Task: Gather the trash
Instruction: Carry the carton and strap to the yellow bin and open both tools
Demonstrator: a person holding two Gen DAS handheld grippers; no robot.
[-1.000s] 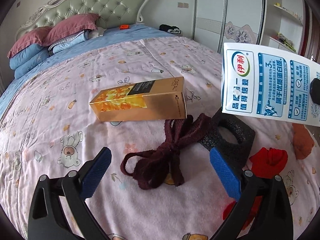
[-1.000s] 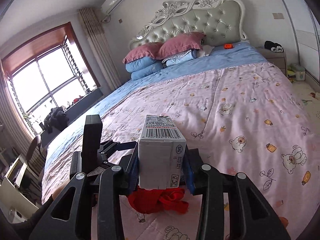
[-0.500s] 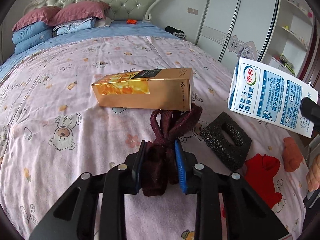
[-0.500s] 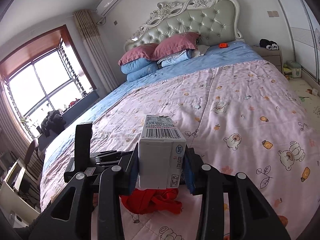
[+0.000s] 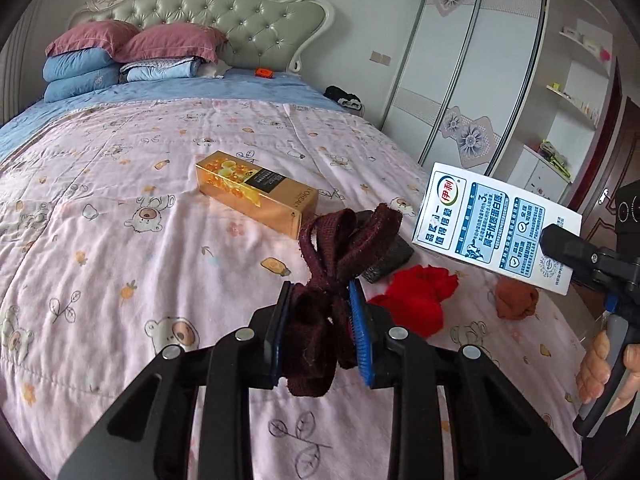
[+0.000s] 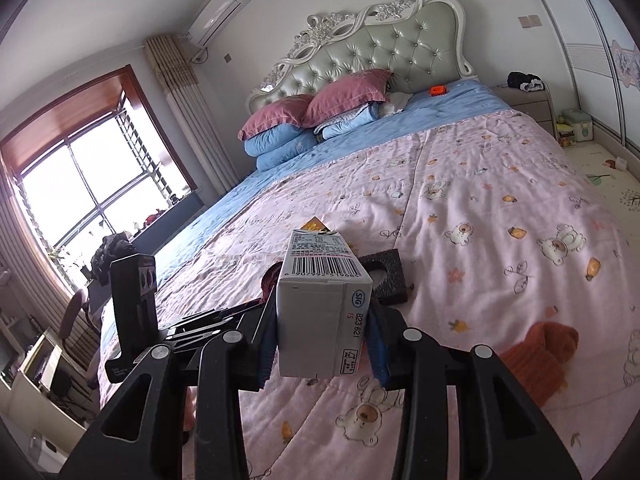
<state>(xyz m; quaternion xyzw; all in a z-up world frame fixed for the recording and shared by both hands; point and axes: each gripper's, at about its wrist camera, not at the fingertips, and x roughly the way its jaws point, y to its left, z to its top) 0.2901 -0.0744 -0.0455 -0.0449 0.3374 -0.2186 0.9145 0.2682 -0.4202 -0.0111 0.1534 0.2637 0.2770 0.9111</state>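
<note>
**Supervisor:** What's changed since a second ago?

**Me:** My left gripper point(image 5: 322, 330) was spread wide above the dark maroon strap point(image 5: 336, 268); now its blue pads are clamped on it, and the bundle hangs lifted over the pink quilt point(image 5: 120, 240), loops sticking forward past the fingertips. My right gripper point(image 6: 322, 340) keeps the same pinch on the milk carton point(image 6: 322, 304), held in the air to the right of the left tool.

**Supervisor:** How do the pieces look?

**Me:** The strap is fuzzy and knotted. The carton is white and blue, uncrushed. A gold box point(image 5: 256, 196) lies flat on the quilt beyond the strap, a black foam piece point(image 5: 390, 260) just behind it, red cloth point(image 5: 412, 300) and orange cloth point(image 5: 516, 300) near the bed's right edge.

**Supervisor:** Any readable text?

**Me:** The gold box says L'OREAL. The carton's base shows "SIG", "823 621" and a barcode; its side carries a red-and-green logo and Chinese print.
</note>
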